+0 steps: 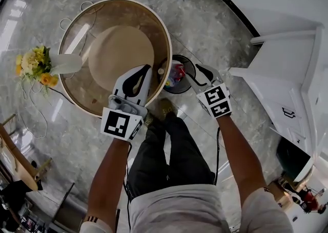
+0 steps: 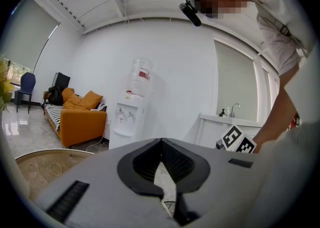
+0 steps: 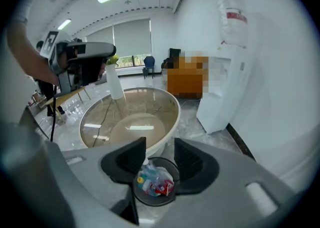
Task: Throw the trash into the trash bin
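A small black trash bin (image 1: 183, 88) stands on the marble floor beside the round glass table (image 1: 167, 37). Colourful trash (image 1: 174, 75) lies inside it. My right gripper (image 1: 197, 71) hangs just right of and above the bin, open, with nothing between its jaws. In the right gripper view the bin (image 3: 155, 204) and its trash (image 3: 155, 182) show on the floor through the gap of that gripper (image 3: 160, 147). My left gripper (image 1: 147, 68) hovers over the table's near rim, left of the bin, its tips together and empty. The left gripper view shows its closed tips (image 2: 160, 142) pointing level across the room.
A white vase of yellow flowers (image 1: 38, 65) stands at the table's left edge. White cabinets (image 1: 287, 88) are on the right. A water dispenser (image 3: 225, 71) is by the wall behind the bin, an orange sofa (image 2: 75, 117) beyond. The person's legs (image 1: 164, 150) are just below the bin.
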Available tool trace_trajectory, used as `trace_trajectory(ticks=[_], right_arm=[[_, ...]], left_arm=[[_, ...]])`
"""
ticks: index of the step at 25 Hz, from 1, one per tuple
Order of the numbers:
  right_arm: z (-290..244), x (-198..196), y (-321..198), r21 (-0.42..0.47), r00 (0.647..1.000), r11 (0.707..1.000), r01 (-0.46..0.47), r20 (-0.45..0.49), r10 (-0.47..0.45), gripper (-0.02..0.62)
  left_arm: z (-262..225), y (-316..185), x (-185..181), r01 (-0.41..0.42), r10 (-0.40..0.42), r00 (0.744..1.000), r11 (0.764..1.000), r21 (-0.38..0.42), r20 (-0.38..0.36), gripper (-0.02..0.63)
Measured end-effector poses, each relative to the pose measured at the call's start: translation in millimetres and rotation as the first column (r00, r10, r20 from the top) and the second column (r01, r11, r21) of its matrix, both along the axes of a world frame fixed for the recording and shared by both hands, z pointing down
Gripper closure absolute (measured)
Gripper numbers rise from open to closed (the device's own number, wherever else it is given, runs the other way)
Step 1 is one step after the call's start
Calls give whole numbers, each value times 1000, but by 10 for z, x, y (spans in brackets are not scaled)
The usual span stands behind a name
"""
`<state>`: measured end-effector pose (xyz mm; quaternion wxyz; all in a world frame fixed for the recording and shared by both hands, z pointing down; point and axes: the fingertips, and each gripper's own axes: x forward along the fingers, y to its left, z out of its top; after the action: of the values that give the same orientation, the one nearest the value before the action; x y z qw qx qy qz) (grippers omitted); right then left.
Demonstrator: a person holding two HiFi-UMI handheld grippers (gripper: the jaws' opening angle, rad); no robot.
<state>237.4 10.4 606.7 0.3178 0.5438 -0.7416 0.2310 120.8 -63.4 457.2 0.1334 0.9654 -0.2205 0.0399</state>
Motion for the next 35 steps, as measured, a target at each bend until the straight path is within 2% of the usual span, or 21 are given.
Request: trace_trajectory(ticks=[5,9,13,20,26,35], right_arm=[[-478,-75,-165,119,999,993,-15,41,10,515],[-918,-137,-339,221,996,975,-29,85,10,593],[-1415,-336,-501,323,988,946,-26,155,-26,594],[-2281,-913,-669,492,956,869,50,230,-185,594],[-2924,-1386,-623,590,919,799,118,239,-313,594],[-3772,-1838,-418,682,878,708,187,207,-431,594]], left_arm=[[-239,4,-36,17,-17,1000,1000,14,-11,606],[-477,-27,-67,38,-37,999,999,36,-21,606],[-736,-43,-167,69,-68,997,996,50,-33,606],[-1270,-27,-386,118,-112,991,988,98,-71,606],[-1664,42,-653,166,-157,984,978,126,-80,606],[-2376,258,-1024,221,-203,973,954,202,-106,606]])
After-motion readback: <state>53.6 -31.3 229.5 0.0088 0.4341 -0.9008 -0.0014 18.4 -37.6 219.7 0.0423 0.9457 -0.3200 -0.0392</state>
